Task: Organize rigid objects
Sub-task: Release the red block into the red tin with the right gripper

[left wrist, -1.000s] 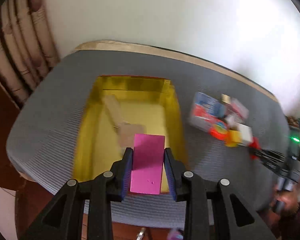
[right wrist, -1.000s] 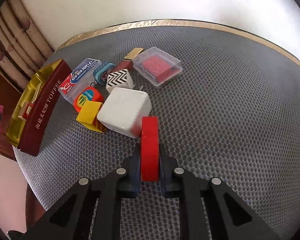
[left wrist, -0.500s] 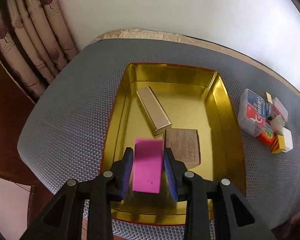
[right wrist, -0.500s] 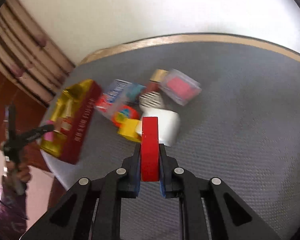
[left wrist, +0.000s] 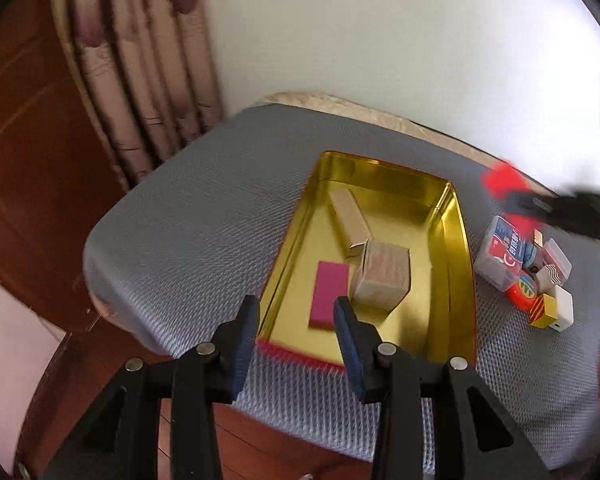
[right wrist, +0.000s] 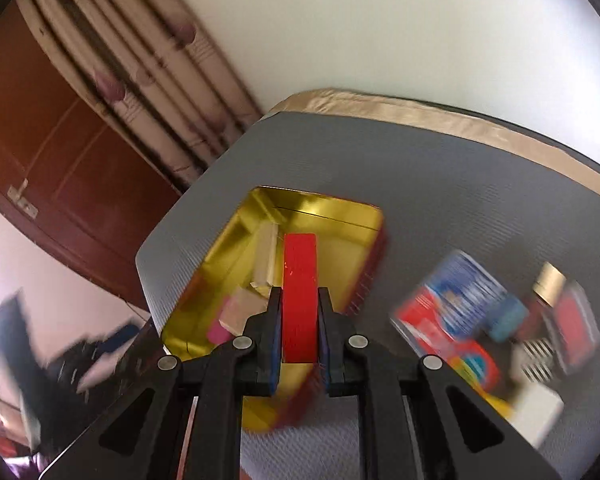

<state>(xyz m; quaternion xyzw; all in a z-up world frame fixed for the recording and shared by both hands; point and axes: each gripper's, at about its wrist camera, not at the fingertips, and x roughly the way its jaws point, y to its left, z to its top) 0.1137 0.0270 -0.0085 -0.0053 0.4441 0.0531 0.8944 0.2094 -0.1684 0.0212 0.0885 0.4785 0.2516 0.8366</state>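
A gold tin tray [left wrist: 456, 240] lies on the grey mat. In it lie a pink block [left wrist: 327, 294], a tan box [left wrist: 382, 278] and a long gold bar [left wrist: 350, 218]. My left gripper [left wrist: 296, 320] is open and empty, just above the tray's near edge, with the pink block beyond its fingertips. My right gripper [right wrist: 299, 312] is shut on a red block [right wrist: 299, 296] and holds it over the tray [right wrist: 220, 252]. It shows blurred at the right of the left wrist view [left wrist: 504, 182].
A pile of small items lies right of the tray: a blue and red clear box [left wrist: 504, 254], a white cube [left wrist: 562, 306], a yellow block [left wrist: 542, 312]. The same pile is blurred in the right wrist view [right wrist: 480, 320]. Curtains [left wrist: 140, 60] and a wooden door stand at left.
My left gripper opened and let the pink block go into the tray, then drew back. My right gripper carried the red block left from the pile to above the tray.
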